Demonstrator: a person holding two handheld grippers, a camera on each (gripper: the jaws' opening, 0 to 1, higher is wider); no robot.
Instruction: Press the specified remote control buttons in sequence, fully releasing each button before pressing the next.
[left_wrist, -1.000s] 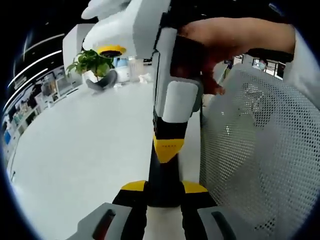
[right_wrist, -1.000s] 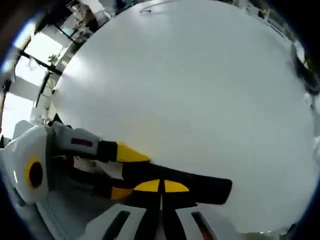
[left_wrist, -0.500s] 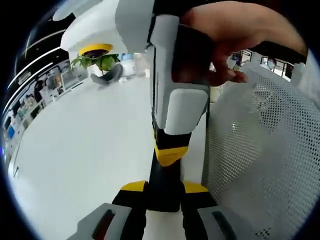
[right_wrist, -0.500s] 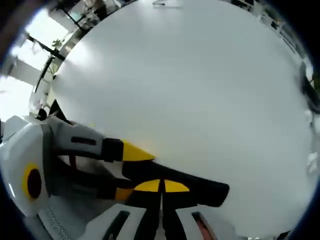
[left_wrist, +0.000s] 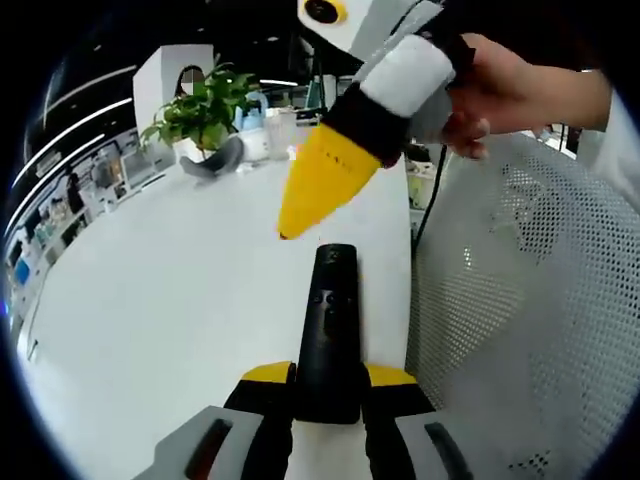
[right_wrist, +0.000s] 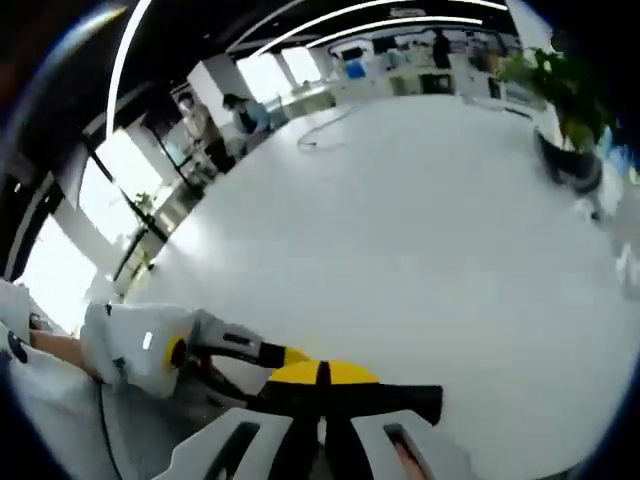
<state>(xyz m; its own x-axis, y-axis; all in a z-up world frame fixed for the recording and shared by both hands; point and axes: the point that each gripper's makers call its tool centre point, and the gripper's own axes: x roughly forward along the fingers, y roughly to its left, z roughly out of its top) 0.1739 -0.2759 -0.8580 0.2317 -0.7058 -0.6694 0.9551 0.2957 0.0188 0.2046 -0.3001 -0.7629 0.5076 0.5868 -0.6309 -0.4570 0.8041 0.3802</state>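
remote (left_wrist: 327, 340) clamped in left gripper (left_wrist: 328, 378), right gripper (left_wrist: 325, 180) seemingly above.

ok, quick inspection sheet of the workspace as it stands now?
Surface: white table, mostly bare.
Job's things: black remote held at its near end by the left hand-held gripper, buttons facing up.
Clutter: potted plant at the far edge.
Grippers: left shut on remote; right hand-held gripper shut, its yellow tip raised just above the remote, not touching.
Cables: thin cable on the far table.
Surroundings: white mesh chair back; open office beyond.
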